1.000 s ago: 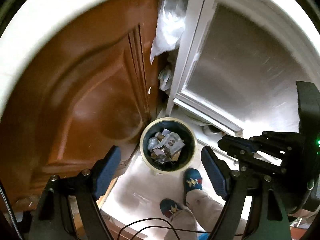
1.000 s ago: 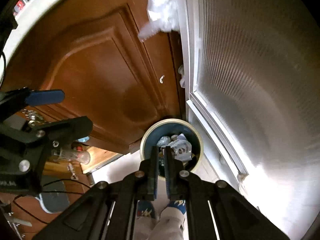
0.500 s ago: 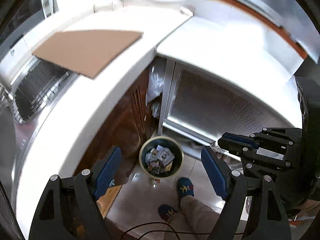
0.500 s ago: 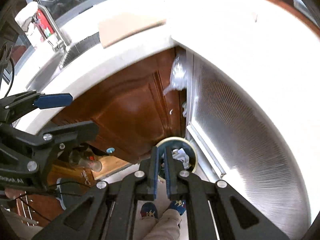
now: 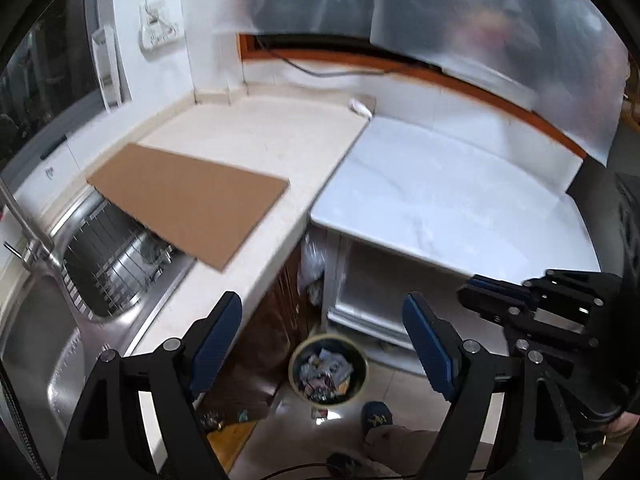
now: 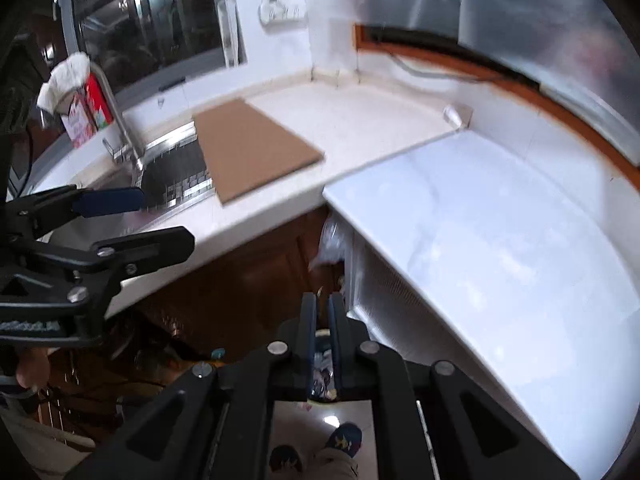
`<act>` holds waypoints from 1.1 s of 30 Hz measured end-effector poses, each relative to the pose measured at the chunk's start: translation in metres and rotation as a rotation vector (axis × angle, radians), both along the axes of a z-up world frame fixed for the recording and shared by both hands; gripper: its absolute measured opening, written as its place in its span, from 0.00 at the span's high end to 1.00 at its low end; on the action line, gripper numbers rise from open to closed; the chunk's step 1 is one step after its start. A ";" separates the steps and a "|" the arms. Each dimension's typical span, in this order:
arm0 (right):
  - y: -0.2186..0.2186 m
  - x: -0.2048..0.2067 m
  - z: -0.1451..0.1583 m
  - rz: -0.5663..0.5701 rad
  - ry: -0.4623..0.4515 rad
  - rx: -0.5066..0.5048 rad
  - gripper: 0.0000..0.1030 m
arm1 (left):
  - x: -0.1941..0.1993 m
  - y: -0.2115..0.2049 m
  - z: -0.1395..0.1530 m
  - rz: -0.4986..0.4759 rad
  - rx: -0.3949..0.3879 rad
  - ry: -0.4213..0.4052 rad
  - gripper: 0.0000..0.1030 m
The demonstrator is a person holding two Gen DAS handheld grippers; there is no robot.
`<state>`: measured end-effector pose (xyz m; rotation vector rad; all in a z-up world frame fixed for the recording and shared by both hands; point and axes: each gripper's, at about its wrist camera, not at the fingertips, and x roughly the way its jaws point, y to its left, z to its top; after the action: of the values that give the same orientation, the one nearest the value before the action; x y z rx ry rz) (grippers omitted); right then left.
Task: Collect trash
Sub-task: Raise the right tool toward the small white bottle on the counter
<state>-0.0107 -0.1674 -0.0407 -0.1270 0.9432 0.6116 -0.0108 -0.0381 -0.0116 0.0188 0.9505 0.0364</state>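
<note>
Cardboard (image 5: 188,204) half over sink (image 5: 48,344); bin (image 5: 327,372) (seemingly full) below; left jaws apart, right together.

Nothing readable is showing up here; the red and white carton (image 6: 86,114) by the faucet (image 6: 120,120) is carrying print, but it's too blurry.

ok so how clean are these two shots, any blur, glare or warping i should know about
Left wrist view: fisheye bends the counter edges, the plastic sheet up top is smeared, and glare spots the floor by the trash bin. Right wrist view: softer overall, the white worktop is washed out, the cardboard sheet blurred, and the window is dark with reflections.
</note>
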 end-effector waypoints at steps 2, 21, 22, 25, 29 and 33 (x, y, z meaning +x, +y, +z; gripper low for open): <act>-0.003 0.004 0.007 -0.008 -0.019 0.004 0.93 | 0.007 0.000 0.009 0.014 0.016 -0.019 0.21; -0.001 0.223 0.000 -0.037 -0.097 0.040 0.81 | 0.218 0.035 0.021 0.268 0.126 -0.126 0.10; 0.000 0.245 -0.007 -0.043 -0.094 0.035 0.81 | 0.231 0.037 0.017 0.281 0.126 -0.123 0.10; 0.006 0.299 -0.026 -0.067 -0.073 0.021 0.81 | 0.276 0.048 0.000 0.335 0.136 -0.105 0.10; 0.017 0.359 -0.053 -0.093 -0.033 -0.004 0.81 | 0.314 0.060 -0.021 0.388 0.140 -0.084 0.10; 0.029 0.404 -0.081 -0.105 0.001 -0.041 0.81 | 0.348 0.072 -0.044 0.436 0.160 -0.059 0.10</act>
<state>0.3934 -0.1386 -0.1213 -0.1133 0.9574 0.4958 0.3370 0.0341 -0.0554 -0.0417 0.8761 0.5131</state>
